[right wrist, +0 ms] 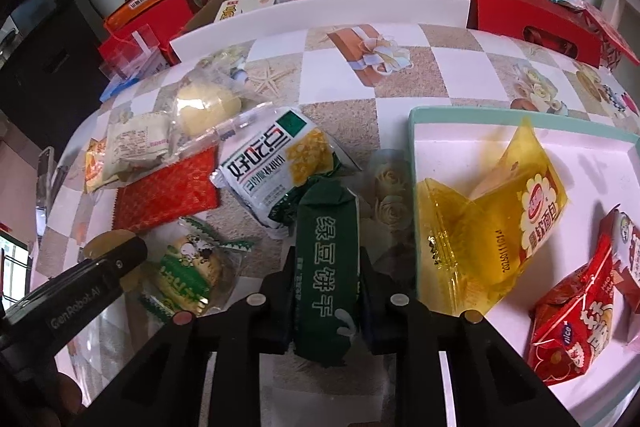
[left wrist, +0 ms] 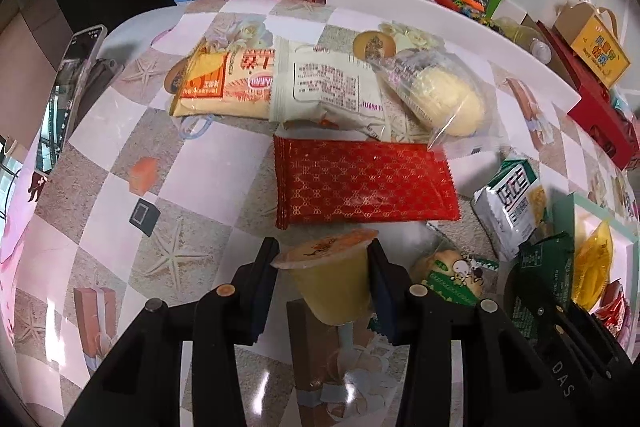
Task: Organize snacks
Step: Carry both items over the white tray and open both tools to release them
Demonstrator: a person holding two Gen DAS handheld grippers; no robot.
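plastic is what the left tool (left wrist: 324,267) is closed on: a small jelly cup (left wrist: 330,275) with an orange foil lid, pinched across its tapered body between the two black pads, lid end away from the camera. the cup is seen at the near edge of the checked desk (left wrist: 192,167), with a red patterned packet (left wrist: 364,183) lying flat just beyond it and a row of pale bread packets further off.

moving rightward, a round biscuit pack with green print (right wrist: 188,271) and a white corn-snack bag (right wrist: 276,167) are spread between the two tools.

next, the right tool (right wrist: 326,295) is clamped on a dark green biscuit packet (right wrist: 326,259). the packet's long axis runs along the fingers, pointing away from the camera, and its far end overlaps the corn-snack bag.

furthest right, a pale tray with a mint rim (right wrist: 412,131) is set on the desk, already holding a yellow bag (right wrist: 500,219) and red snack bags (right wrist: 572,323).

the relation that matters is judged to be this: the tray lies directly to the right of the green packet, its near wall just beside the right tool, so that hand is much the nearer. a lift over the rim and a short sideways carry are probably called for; the jelly cup would have to be brought across the whole spread.
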